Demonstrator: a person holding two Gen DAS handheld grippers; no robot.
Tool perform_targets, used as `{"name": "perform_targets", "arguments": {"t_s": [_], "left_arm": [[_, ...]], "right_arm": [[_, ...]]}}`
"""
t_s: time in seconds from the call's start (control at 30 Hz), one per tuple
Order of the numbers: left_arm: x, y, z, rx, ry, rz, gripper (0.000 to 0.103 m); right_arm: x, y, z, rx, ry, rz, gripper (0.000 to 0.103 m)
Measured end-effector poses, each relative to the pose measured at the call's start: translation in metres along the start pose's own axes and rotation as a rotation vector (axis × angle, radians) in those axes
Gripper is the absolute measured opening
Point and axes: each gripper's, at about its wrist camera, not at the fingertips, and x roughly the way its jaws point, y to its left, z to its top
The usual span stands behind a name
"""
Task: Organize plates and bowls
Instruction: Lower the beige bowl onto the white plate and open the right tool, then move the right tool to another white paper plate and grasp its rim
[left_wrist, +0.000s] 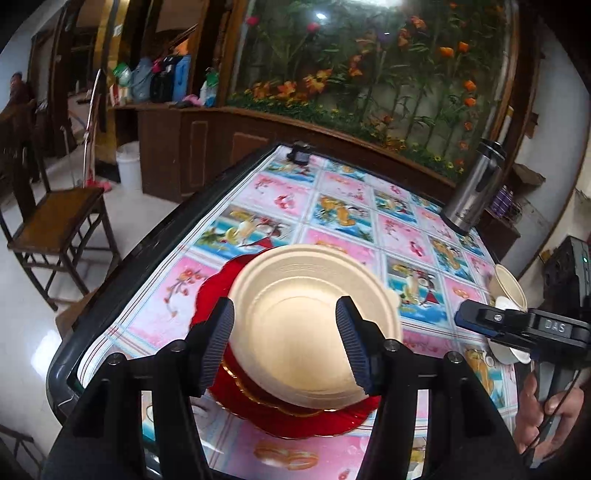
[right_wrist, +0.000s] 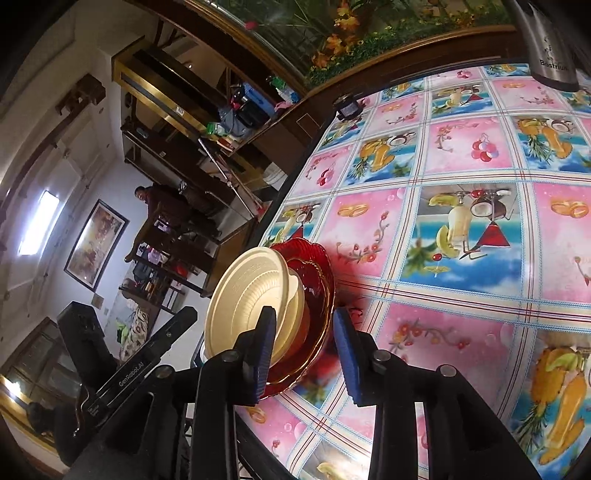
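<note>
A beige paper bowl (left_wrist: 310, 317) sits stacked on red scalloped plates (left_wrist: 295, 417) near the table's left edge. My left gripper (left_wrist: 284, 343) is open, its jaws spread just above and around the bowl, holding nothing. In the right wrist view the same bowls (right_wrist: 255, 295) rest nested on the red plates (right_wrist: 314, 291). My right gripper (right_wrist: 304, 354) is open and empty, close beside the stack. The right gripper also shows in the left wrist view (left_wrist: 517, 325) at the right, in front of small beige and white cups (left_wrist: 508, 288).
A steel thermos (left_wrist: 474, 192) stands at the table's far right. A small dark jar (left_wrist: 301, 153) sits at the far edge. The table (right_wrist: 461, 177) has a colourful patterned cloth. A wooden chair (left_wrist: 55, 225) stands on the floor to the left.
</note>
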Motion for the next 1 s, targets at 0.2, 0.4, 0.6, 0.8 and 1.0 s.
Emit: {"name": "perform_targets", "arguments": {"t_s": [0.2, 0.4, 0.6, 0.8, 1.0], "left_arm": [[-0.002, -0.021, 0.003, 0.037, 0.011, -0.014, 0.056], [0.004, -0.050, -0.002, 0.089, 0.040, -0.089, 0.058], [0.007, -0.087, -0.011, 0.171, 0.070, -0.141, 0.058], [0.014, -0.121, -0.024, 0.242, 0.117, -0.202, 0.058], [0.017, -0.143, -0.036, 0.286, 0.157, -0.244, 0.058]], "right_arm": [[-0.008, -0.009, -0.003, 0.001, -0.003, -0.005, 0.035], [-0.028, -0.021, -0.003, -0.003, -0.049, -0.053, 0.035], [-0.046, -0.038, 0.002, 0.023, -0.091, -0.068, 0.035], [-0.075, -0.056, 0.004, 0.037, -0.151, -0.106, 0.035], [-0.123, -0.084, 0.003, 0.081, -0.252, -0.173, 0.044]]}}
